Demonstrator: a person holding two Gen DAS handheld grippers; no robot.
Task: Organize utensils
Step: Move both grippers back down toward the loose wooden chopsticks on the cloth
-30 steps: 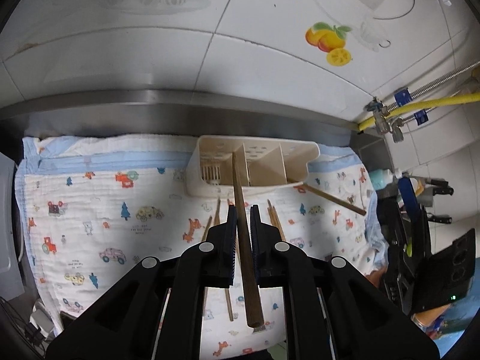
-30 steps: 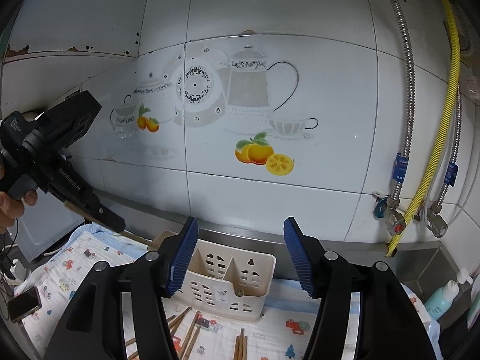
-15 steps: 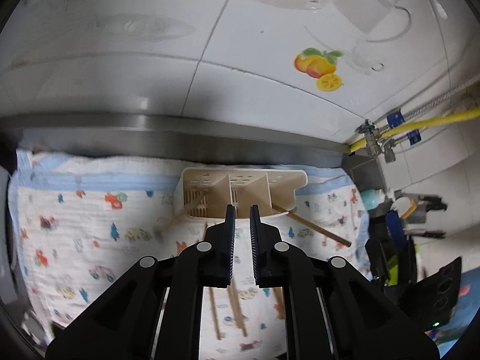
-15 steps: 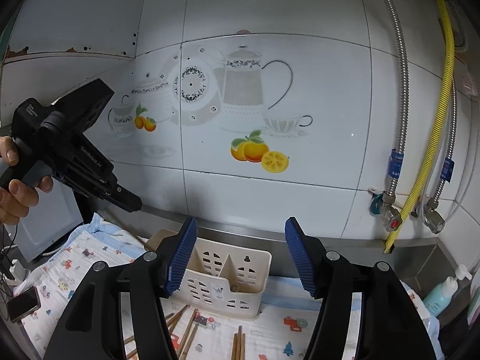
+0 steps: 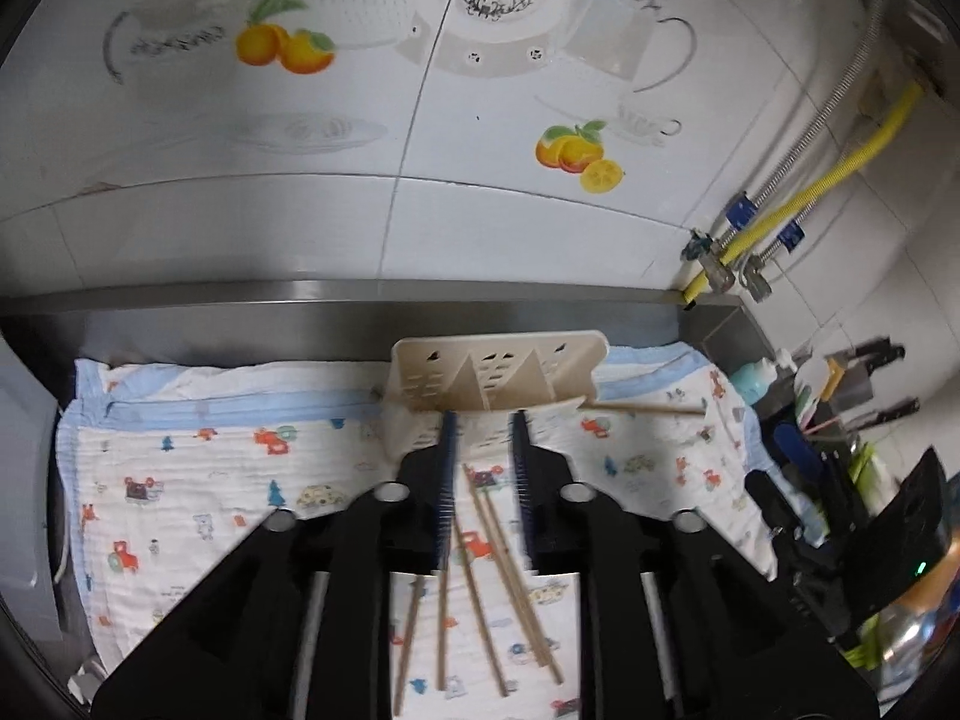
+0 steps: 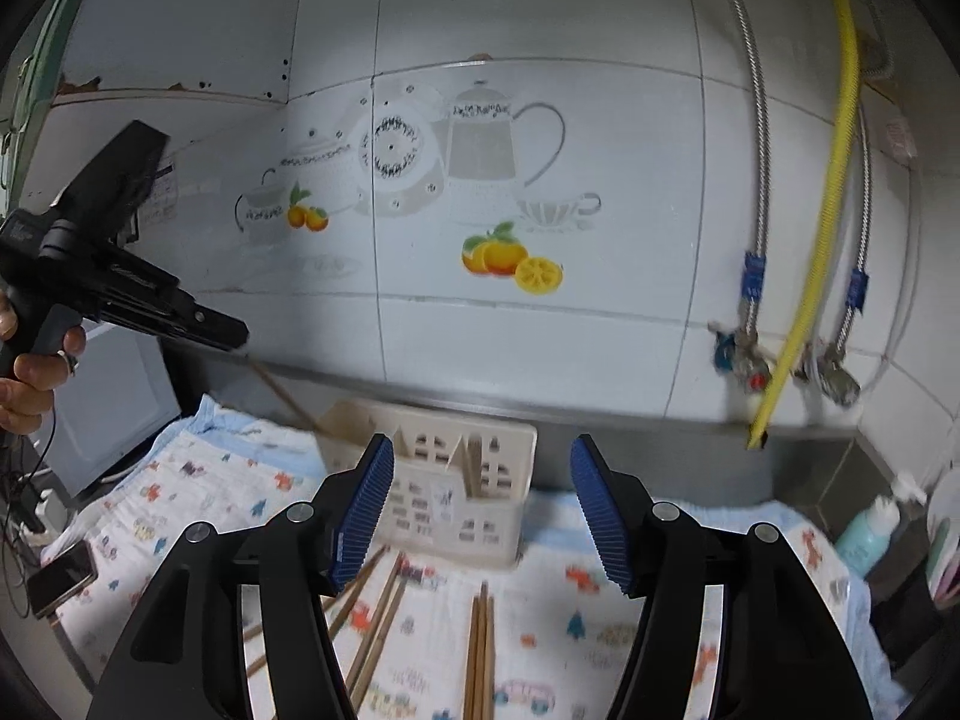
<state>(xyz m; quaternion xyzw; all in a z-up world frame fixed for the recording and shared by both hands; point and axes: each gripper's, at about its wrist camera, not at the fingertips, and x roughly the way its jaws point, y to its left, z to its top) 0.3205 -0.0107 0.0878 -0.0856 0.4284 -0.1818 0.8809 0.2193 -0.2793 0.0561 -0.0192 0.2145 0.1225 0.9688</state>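
Note:
A cream plastic utensil holder [image 5: 492,369] with three compartments stands on the printed cloth [image 5: 228,480] by the steel back ledge. My left gripper [image 5: 483,420] hovers just in front of it. Its jaws are opening and nothing is between them. Several wooden chopsticks [image 5: 480,564] lie on the cloth below it, and one chopstick [image 5: 648,407] lies right of the holder. In the right wrist view, a chopstick [image 6: 282,390] slants out of the holder [image 6: 444,480] towards the left gripper [image 6: 237,336]. My right gripper [image 6: 482,447] is open and empty above more chopsticks [image 6: 480,648].
A tiled wall with fruit decals rises behind the ledge. A yellow hose [image 6: 828,180] and valves are at the right, beside a teal bottle [image 6: 867,531]. A phone [image 6: 60,576] lies left of the cloth. Dark clutter [image 5: 840,480] stands at the right.
A second ago my left gripper was shut on a chopstick over the holder. That chopstick now leans in the holder, and the left jaws have drawn back and spread. My right gripper has dropped closer to the holder.

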